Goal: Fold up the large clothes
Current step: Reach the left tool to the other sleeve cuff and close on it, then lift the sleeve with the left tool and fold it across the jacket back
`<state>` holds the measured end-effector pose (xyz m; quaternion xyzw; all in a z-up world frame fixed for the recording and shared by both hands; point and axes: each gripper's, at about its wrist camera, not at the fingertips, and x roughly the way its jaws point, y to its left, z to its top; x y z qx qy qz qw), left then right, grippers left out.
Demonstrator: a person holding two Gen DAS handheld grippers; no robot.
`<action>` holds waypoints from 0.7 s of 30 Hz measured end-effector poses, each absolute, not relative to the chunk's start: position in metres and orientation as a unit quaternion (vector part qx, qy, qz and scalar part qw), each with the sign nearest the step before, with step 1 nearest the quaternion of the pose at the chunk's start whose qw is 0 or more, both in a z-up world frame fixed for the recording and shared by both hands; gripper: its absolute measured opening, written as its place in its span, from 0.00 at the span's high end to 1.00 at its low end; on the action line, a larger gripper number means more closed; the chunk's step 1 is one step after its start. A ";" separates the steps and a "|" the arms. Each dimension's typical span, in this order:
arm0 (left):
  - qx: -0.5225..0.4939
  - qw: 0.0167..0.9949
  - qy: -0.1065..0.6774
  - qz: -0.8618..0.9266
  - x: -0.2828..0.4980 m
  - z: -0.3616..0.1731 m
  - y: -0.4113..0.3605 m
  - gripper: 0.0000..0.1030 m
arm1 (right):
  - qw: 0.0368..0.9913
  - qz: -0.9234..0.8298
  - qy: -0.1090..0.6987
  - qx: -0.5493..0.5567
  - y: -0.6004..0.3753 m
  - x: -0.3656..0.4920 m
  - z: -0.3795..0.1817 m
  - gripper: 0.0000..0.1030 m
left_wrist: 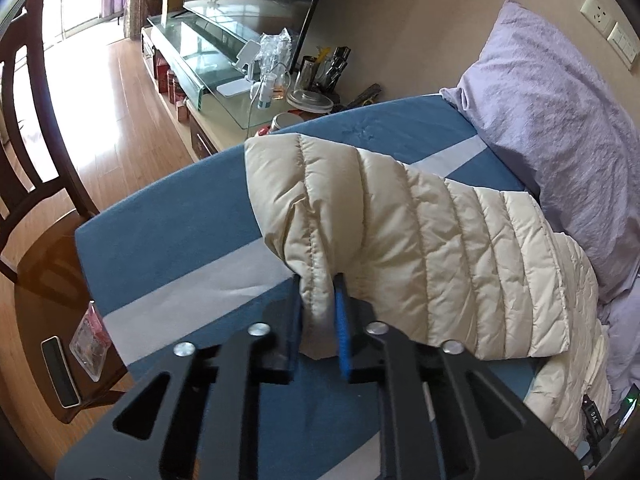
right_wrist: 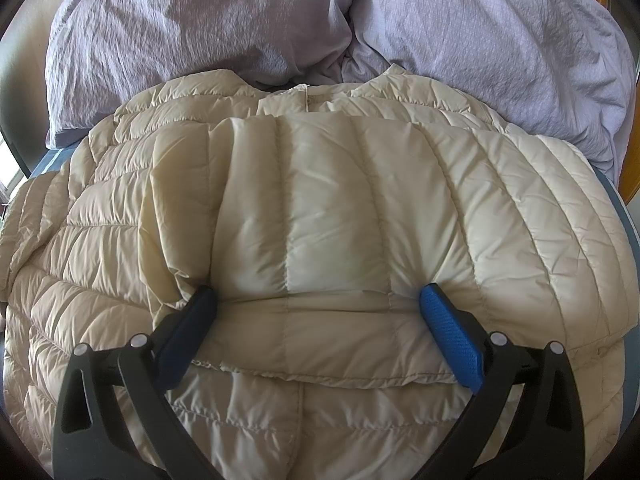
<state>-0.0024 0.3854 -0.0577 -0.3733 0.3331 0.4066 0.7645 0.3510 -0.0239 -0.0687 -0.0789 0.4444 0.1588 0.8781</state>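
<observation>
A cream quilted down jacket lies on a blue bed sheet with pale stripes. My left gripper is shut on a fold of the jacket's edge and holds it slightly raised over the sheet. In the right wrist view the jacket fills the frame, with a folded panel lying over its body. My right gripper is open wide, its fingers pressed down on the jacket at either side of the folded panel's near edge, gripping nothing.
Lilac pillows and a duvet lie at the head of the bed. A TV stand with a glass top, bottles and clutter stands beyond the bed. A dark wooden chair with a phone on it is at left.
</observation>
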 end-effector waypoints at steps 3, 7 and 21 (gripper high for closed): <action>-0.366 0.765 0.334 0.411 0.002 -0.053 0.382 0.93 | 0.878 0.159 0.444 -0.079 -0.024 0.351 -0.069 0.02; -0.350 0.779 0.325 0.406 0.013 -0.035 0.374 0.93 | 0.878 0.158 0.444 -0.079 -0.024 0.351 -0.068 0.02; -0.242 0.868 0.307 0.305 0.111 0.047 0.284 0.94 | 0.879 0.159 0.444 -0.070 -0.024 0.351 -0.069 0.02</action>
